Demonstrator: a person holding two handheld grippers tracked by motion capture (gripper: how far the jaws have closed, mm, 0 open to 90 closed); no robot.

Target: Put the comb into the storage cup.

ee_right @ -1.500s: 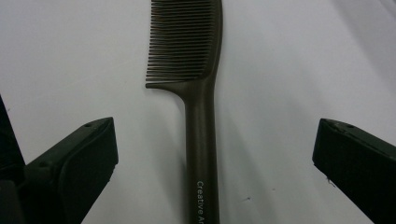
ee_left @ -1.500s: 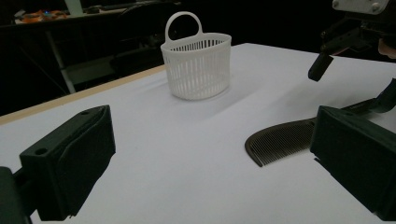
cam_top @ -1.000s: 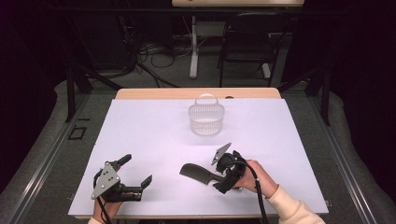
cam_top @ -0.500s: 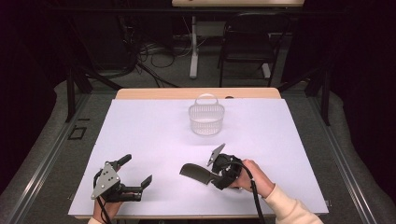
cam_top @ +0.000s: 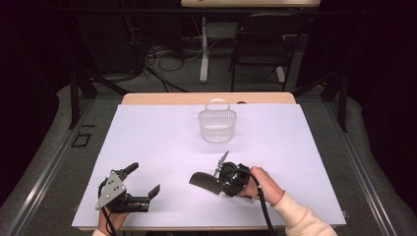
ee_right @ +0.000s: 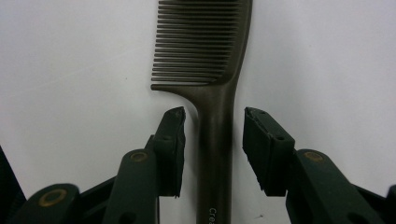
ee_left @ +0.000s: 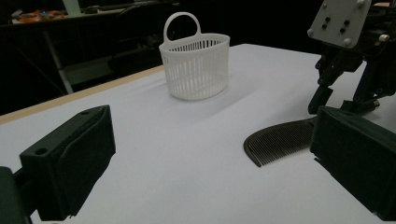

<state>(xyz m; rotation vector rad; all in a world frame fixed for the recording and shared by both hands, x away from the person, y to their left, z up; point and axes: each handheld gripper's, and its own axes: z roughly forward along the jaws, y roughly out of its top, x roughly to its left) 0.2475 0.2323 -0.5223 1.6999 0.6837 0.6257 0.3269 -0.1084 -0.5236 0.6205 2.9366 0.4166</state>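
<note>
A dark brown comb [cam_top: 203,180] lies flat on the white table sheet [cam_top: 147,132], teeth to the left. My right gripper [cam_top: 220,182] straddles its handle [ee_right: 214,154]. The jaws have just been closing, and a thin gap still shows on each side of the handle, so the pads [ee_right: 173,140] are not pressing on it. Resting at the front left of the sheet, my left gripper [cam_top: 145,178] is open and holds nothing. In the left gripper view the comb [ee_left: 280,140] and the right gripper [ee_left: 338,103] are ahead on the right.
A white slatted basket [cam_top: 217,125] with a loop handle stands upright at the middle back of the sheet, also seen as the basket [ee_left: 196,65] ahead of the left gripper. Beyond the table's wooden back edge [cam_top: 206,98] are chairs and cables.
The right gripper's jaws have narrowed around the comb handle and the hand has edged slightly left. The left gripper, comb and basket have not moved.
</note>
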